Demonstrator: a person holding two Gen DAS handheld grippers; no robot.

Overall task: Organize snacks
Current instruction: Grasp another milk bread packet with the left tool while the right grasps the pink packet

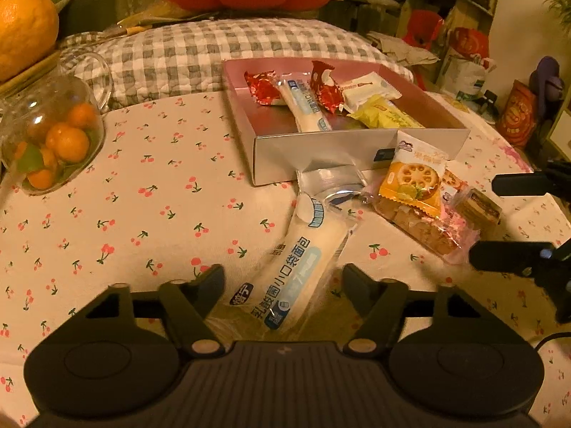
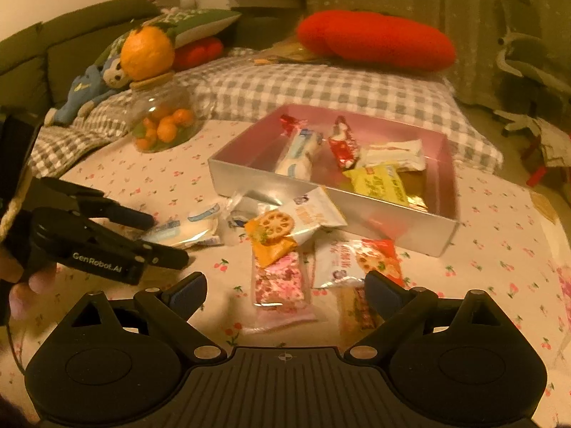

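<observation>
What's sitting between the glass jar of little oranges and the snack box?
Nothing: in the left wrist view, only bare cherry-print tablecloth lies between the glass jar and the snack box. The right wrist view shows the same.

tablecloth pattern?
Cream tablecloth with small red cherries; clearest in the left wrist view.

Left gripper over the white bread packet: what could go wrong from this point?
1. The left gripper straddles the white bread packet near one end; gripped there, the long packet may sag or slip.
2. The packet's far end lies against the box wall, so lifting might nudge the box.
3. The right gripper hangs open above the pink snack packet beside overlapping packets; closing could catch a neighbour too.
</observation>
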